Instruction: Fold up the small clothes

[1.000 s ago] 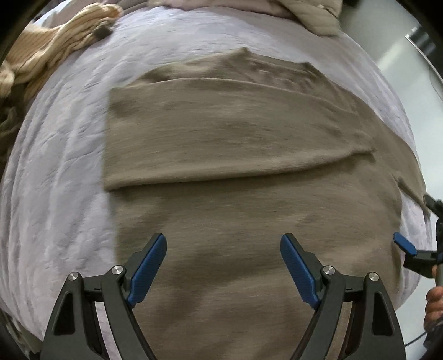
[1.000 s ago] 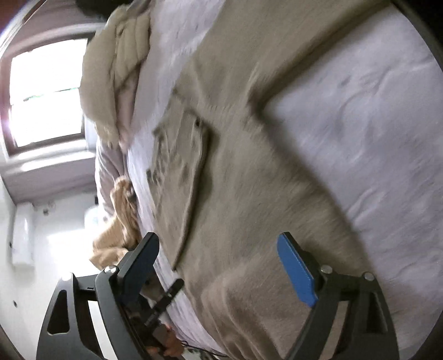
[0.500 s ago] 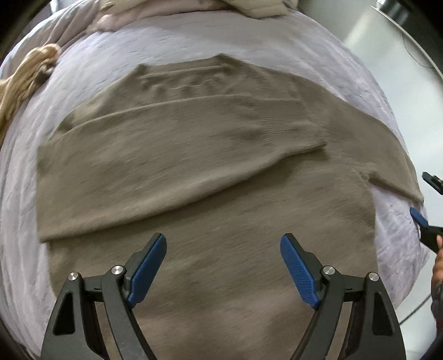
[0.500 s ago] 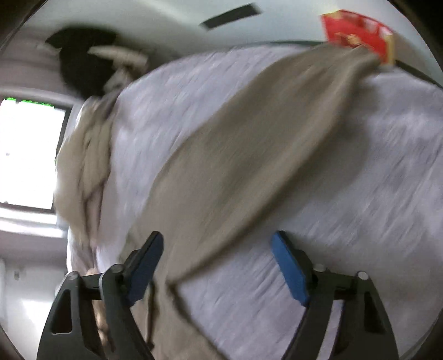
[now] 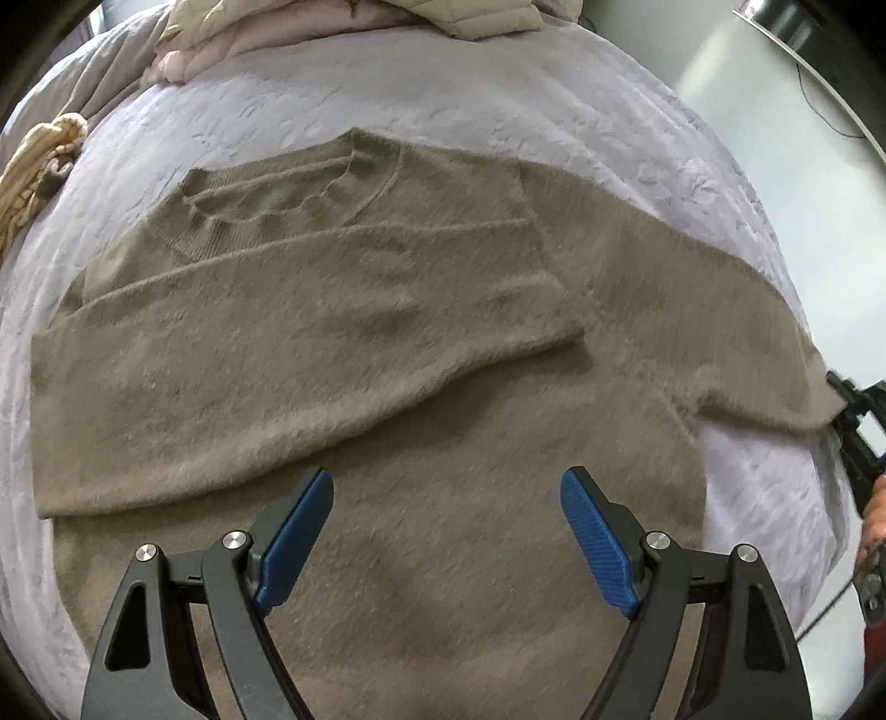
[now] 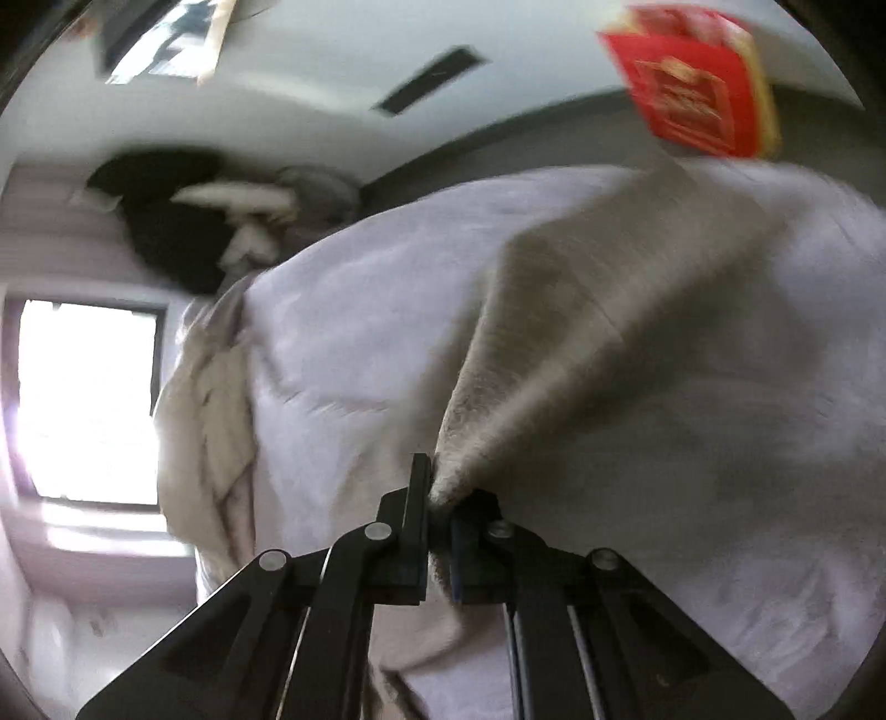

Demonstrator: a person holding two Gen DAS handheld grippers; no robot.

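Hovering above the bed, the left gripper has its two blue-padded jaws spread wide apart, nothing between them. Below it lies the sweater, a fuzzy taupe knit spread flat on the pale lilac bedspread. Its collar points away from the camera. One sleeve is folded across the chest, its cuff ending just right of the middle. The other sleeve runs out to the right, and at its tip, right at the picture's edge, there's the right gripper, with a bit of the person's hand below it. A cream knitted garment sits at the far left edge of the bed, and a heap of beige and pink bedding lies along the top.

Over to the right wrist view, blurry with motion. The right gripper has its jaws together, clamped on the sleeve end of the sweater. The fabric bunches at the jaws and fans out up and to the right over the bedspread. A red box shows top right beyond the bed. A bright window is on the left, with a pile of cream bedding just beside it and something dark above, too smeared to tell.
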